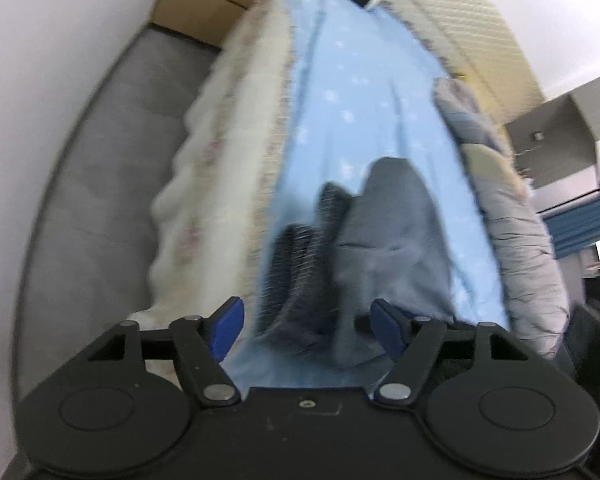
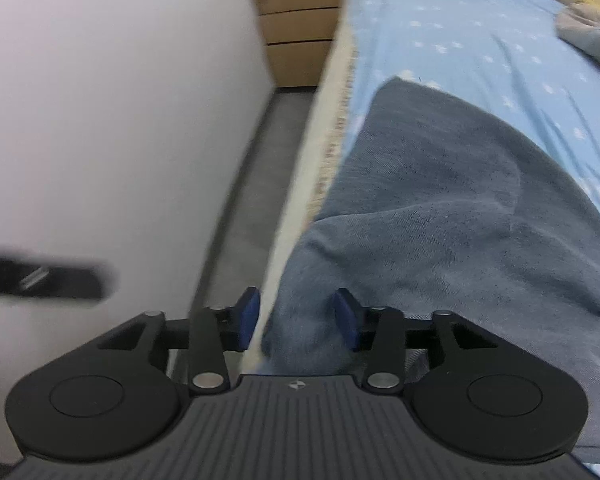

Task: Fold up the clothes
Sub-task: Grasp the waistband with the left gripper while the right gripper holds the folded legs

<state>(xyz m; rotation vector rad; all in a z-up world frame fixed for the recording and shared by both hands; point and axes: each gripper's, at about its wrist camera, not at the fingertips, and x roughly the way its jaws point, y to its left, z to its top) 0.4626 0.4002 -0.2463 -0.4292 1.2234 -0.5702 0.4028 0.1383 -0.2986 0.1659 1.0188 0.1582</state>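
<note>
Left wrist view: showed a grey quilt beside the garment, plus a dark ribbed cuff.
Right wrist view: showed three wooden drawers.
Garment: one soft grey-blue sweatshirt, rumpled, lay on the star-print blue sheet at the mattress edge.
Left gripper: jaws wide apart, gripping nothing.
Right gripper: jaws parted astride a fold, pads not pressing.

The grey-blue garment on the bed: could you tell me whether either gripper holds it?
Neither: both grippers stand open over the garment.
</note>
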